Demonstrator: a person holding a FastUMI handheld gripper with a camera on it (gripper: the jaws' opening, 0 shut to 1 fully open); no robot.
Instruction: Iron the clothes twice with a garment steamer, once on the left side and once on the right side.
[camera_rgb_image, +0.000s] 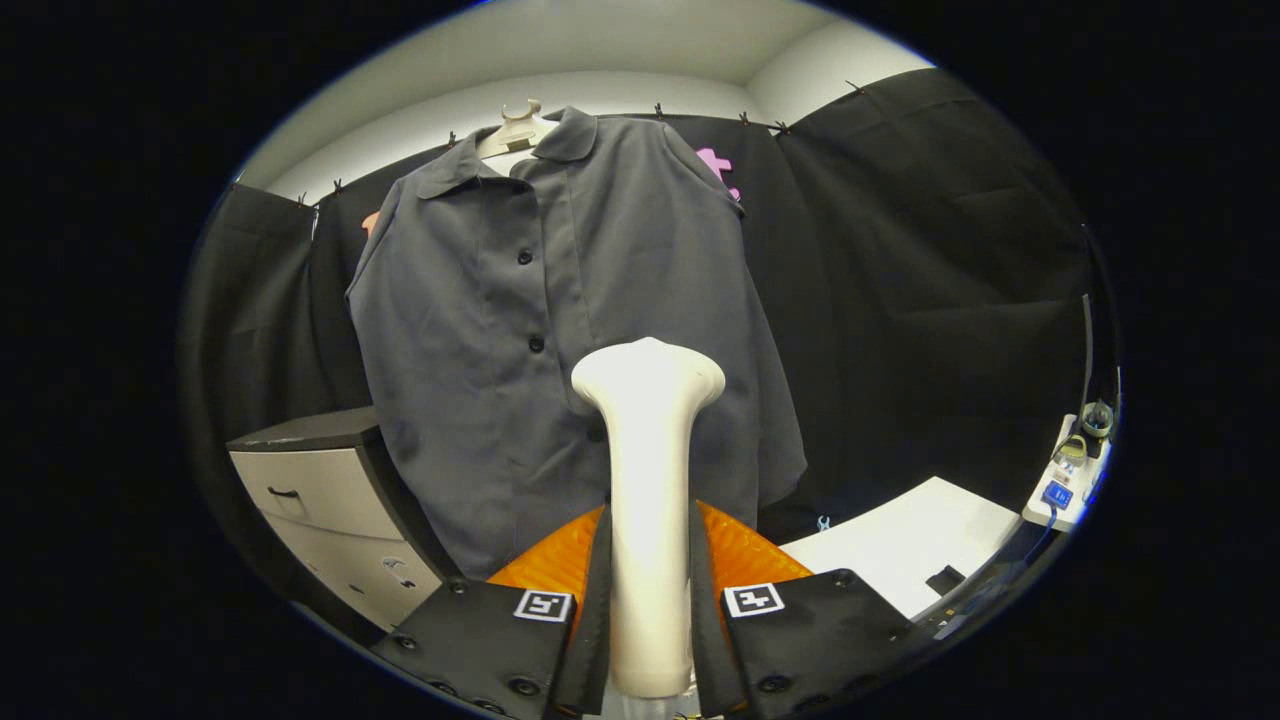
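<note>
Both fingers of my hand-held gripper (648, 610) clamp the white garment steamer (648, 480) by its handle, head up and just short of the grey shirt (560, 330) hanging on its hanger (515, 128). For a clean pass I judge I should keep the head flat on one front panel, run straight, and avoid the buttons (536, 344).

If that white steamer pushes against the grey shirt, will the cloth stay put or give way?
Probably give way: the grey shirt hangs loose from a hanger, its hem free, so it likely swings back. Its soft folds suggest thin, floppy cloth. The gripper clamps the steamer, which looks rigid.
</note>
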